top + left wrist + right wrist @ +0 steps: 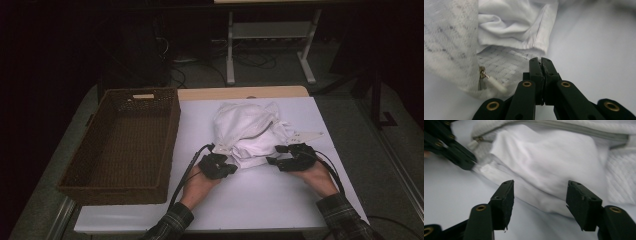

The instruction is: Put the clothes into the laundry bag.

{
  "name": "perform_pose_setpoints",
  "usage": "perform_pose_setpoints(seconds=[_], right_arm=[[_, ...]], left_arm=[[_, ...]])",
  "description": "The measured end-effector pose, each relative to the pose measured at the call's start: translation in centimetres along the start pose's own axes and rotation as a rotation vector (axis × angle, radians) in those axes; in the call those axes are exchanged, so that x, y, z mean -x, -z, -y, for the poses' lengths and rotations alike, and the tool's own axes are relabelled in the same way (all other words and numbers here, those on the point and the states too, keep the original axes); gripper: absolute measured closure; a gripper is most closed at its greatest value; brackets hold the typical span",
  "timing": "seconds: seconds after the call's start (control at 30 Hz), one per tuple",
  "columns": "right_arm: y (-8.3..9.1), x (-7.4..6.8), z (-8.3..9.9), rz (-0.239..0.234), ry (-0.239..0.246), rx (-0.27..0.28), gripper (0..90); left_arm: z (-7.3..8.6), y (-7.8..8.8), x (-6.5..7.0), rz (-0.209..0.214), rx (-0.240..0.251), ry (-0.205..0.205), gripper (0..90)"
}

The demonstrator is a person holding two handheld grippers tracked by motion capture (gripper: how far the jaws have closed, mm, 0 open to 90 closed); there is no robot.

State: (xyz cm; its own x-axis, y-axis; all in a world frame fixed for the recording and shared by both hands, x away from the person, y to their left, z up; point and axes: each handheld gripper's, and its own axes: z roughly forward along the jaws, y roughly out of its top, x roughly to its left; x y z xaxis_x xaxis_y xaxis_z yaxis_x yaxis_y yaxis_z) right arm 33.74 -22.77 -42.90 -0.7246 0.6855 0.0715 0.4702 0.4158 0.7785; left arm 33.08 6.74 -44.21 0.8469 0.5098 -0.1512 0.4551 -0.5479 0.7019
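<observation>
White table surface (280, 200), filling the lower centre of the high view, carries a brown woven rectangular basket (125, 145) at centre left, its interior bare. A crumpled white cloth garment inside a white mesh zip bag (250, 130) lies at frame centre, right of the basket and apart from it. Judged from this layout, bagging appears unfinished: the mesh bag's mouth gapes in the right gripper view and transfer to the basket remains. Left gripper (218, 166), at the bundle's lower left edge, has its jaws pressed together beside the small white zip pull (496, 86); whether mesh is pinched cannot be told. Right gripper (285, 155), lower right, has jaws spread, gripping nothing.
</observation>
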Motion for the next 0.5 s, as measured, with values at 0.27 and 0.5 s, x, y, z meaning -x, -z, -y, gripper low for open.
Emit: perform_pose_setpoints(seconds=[0.27,0.5], right_arm=[[0.6,1.9,1.1,0.002,-0.022,-0.041,16.7],[-1.0,1.0,1.4,-0.061,0.009,-0.096,18.6]], left_arm=[[0.9,1.1,0.6,0.017,-0.008,-0.002,88.8],[1.6,1.5,0.9,0.032,-0.013,0.001,88.7]])
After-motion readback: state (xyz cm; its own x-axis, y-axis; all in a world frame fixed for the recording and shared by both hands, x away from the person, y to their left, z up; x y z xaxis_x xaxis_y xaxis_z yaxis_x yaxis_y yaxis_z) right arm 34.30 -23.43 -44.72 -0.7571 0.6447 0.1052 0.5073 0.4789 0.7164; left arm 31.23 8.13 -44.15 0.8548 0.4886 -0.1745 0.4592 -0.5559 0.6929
